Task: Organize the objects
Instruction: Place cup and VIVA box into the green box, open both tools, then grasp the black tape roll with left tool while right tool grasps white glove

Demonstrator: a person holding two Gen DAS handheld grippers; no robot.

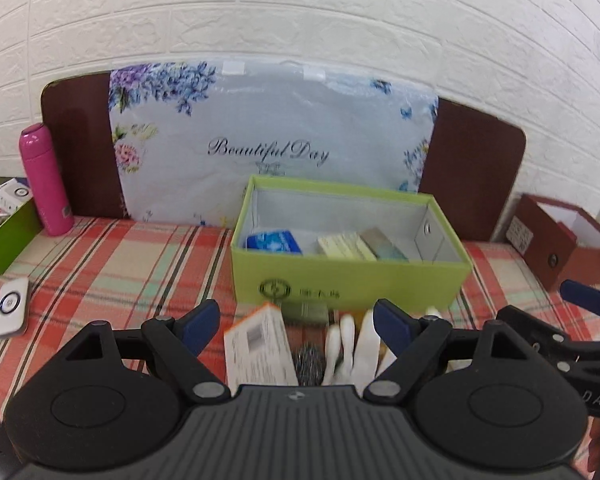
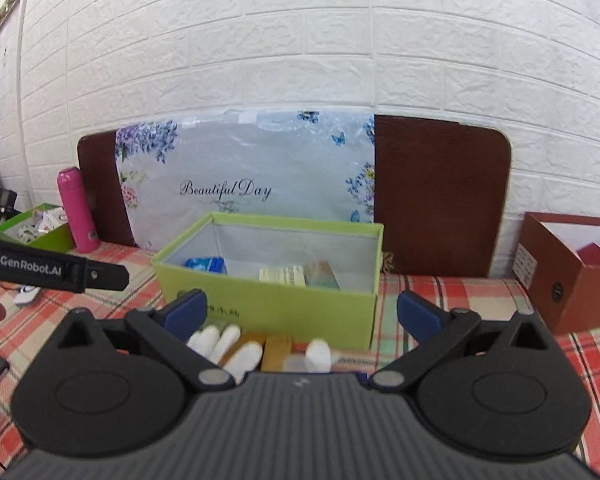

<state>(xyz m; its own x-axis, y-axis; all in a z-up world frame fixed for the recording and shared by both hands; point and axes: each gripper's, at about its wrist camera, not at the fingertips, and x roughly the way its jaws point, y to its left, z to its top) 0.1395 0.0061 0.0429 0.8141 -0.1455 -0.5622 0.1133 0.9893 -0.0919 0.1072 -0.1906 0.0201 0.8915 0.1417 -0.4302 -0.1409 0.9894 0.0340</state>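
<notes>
Left wrist view: left tongs (image 1: 296, 322) wide, nothing held, above a white box (image 1: 260, 350), steel scourer (image 1: 310, 362) and white glove (image 1: 350, 344) on the plaid desk (image 1: 112, 260). Green box (image 1: 348, 264) just beyond, part filled. Right tongs (image 2: 298, 312) likewise wide and empty. Best to single out one loose item, close squarely on it, lift clear of the near wall before dropping in. Items under the tongs blurred and cut off by the bodies.

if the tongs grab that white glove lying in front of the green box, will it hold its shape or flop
The white glove will likely flop: its fingers lie limp and splayed on the plaid cloth. It is probably light, so it may drag rather than slide cleanly. It is unlikely to roll.
</notes>
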